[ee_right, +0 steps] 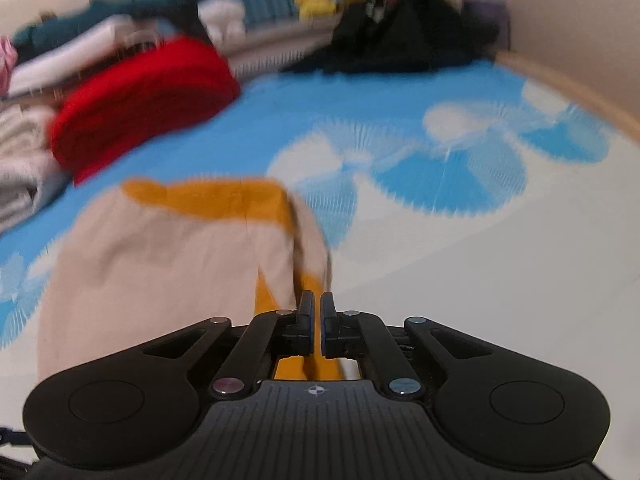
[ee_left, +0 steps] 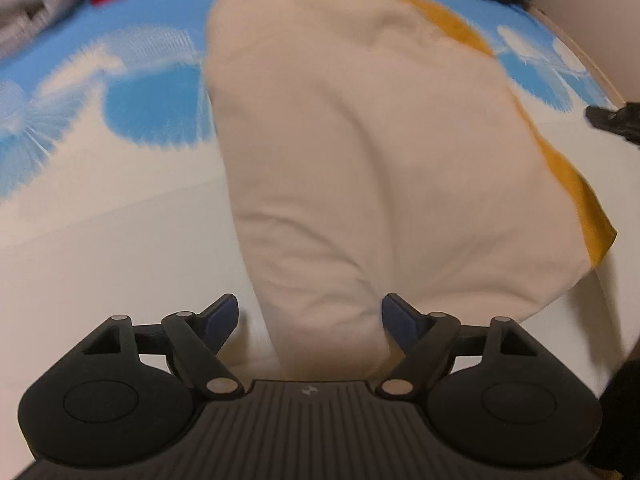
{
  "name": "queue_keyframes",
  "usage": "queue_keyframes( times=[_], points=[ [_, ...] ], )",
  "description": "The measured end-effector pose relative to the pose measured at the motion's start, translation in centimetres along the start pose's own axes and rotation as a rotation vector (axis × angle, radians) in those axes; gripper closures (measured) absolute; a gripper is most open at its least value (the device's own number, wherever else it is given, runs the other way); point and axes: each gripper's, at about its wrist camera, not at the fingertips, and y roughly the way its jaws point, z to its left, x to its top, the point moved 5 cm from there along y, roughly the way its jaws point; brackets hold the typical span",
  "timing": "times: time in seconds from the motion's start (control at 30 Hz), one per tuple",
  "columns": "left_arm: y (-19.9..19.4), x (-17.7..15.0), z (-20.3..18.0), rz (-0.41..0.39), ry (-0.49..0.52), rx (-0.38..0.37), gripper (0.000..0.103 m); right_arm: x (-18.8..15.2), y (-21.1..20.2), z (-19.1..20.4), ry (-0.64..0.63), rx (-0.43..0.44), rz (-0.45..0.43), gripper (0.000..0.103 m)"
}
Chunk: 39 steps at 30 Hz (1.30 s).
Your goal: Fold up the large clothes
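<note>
A beige garment with a mustard-yellow side (ee_left: 360,152) lies on a blue-and-white bedspread (ee_left: 120,184). In the left wrist view my left gripper (ee_left: 310,316) is open, its blue-padded fingers standing wide on either side of the garment's near end. In the right wrist view the same garment (ee_right: 160,248) lies ahead to the left. My right gripper (ee_right: 316,312) is shut on its mustard edge (ee_right: 308,280), which passes between the fingers. The other gripper's tip (ee_left: 616,120) shows at the right edge of the left wrist view.
A folded red garment (ee_right: 148,100) and a stack of white and grey folded clothes (ee_right: 24,160) lie at the back left. A black pile of clothes (ee_right: 400,44) sits at the far edge. A wooden bed rim (ee_right: 580,96) runs along the right.
</note>
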Motion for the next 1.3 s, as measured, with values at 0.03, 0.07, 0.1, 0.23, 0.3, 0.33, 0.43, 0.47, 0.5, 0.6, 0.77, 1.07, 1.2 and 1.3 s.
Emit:
queue_keyframes(
  times=[0.03, 0.07, 0.1, 0.23, 0.3, 0.33, 0.43, 0.47, 0.5, 0.6, 0.77, 1.07, 1.2, 1.3],
  points=[
    [-2.1, 0.3, -0.5, -0.070, 0.003, 0.038, 0.018, 0.5, -1.4, 0.0, -0.005, 0.008, -0.049, 0.096],
    [-4.3, 0.3, -1.0, -0.145, -0.011, 0.058, 0.015, 1.1, -3.2, 0.2, -0.018, 0.020, -0.112, 0.089],
    [-7.0, 0.0, -1.2, -0.231, -0.047, 0.077, 0.012, 1.5, -5.3, 0.5, -0.041, 0.035, -0.187, 0.084],
    [-14.9, -3.1, -2.5, -0.444, -0.147, 0.111, 0.000, 1.5, -13.2, 2.0, -0.123, 0.071, -0.393, 0.045],
    [-17.6, -5.1, -3.7, -0.505, -0.123, 0.148, 0.000, 0.6, -16.5, 2.4, -0.124, 0.088, -0.437, 0.043],
    [-18.8, -6.2, -4.4, -0.529, -0.109, 0.167, 0.000, 0.0, -18.3, 2.5, -0.126, 0.089, -0.459, 0.043],
    [-21.4, -8.8, -6.4, -0.577, -0.084, 0.194, 0.000, -2.0, -22.6, 2.4, -0.130, 0.083, -0.516, 0.038],
    [-22.2, -9.9, -7.0, -0.594, -0.079, 0.206, 0.000, -2.8, -23.8, 2.2, -0.126, 0.083, -0.527, 0.036],
    [-23.0, -11.1, -7.5, -0.612, -0.076, 0.218, 0.000, -3.5, -24.8, 1.9, -0.125, 0.080, -0.532, 0.035],
    [-24.0, -14.1, -8.3, -0.642, -0.072, 0.221, 0.000, -6.0, -26.7, 1.5, -0.158, 0.071, -0.505, 0.034],
    [-21.5, -17.9, -8.4, -0.535, -0.141, 0.166, 0.000, -9.5, -27.5, 0.8, -0.174, 0.056, -0.408, 0.033],
    [-18.2, -16.1, -7.7, -0.512, -0.184, 0.187, 0.000, -12.4, -25.2, 1.2, -0.235, 0.015, -0.301, 0.033],
    [-17.6, -15.8, -8.0, -0.509, -0.176, 0.172, 0.000, -12.8, -23.8, 1.2, -0.225, 0.016, -0.244, 0.033],
    [-17.5, -15.8, -8.3, -0.512, -0.156, 0.170, 0.000, -13.1, -23.2, 1.6, -0.228, 0.020, -0.223, 0.033]
  ],
)
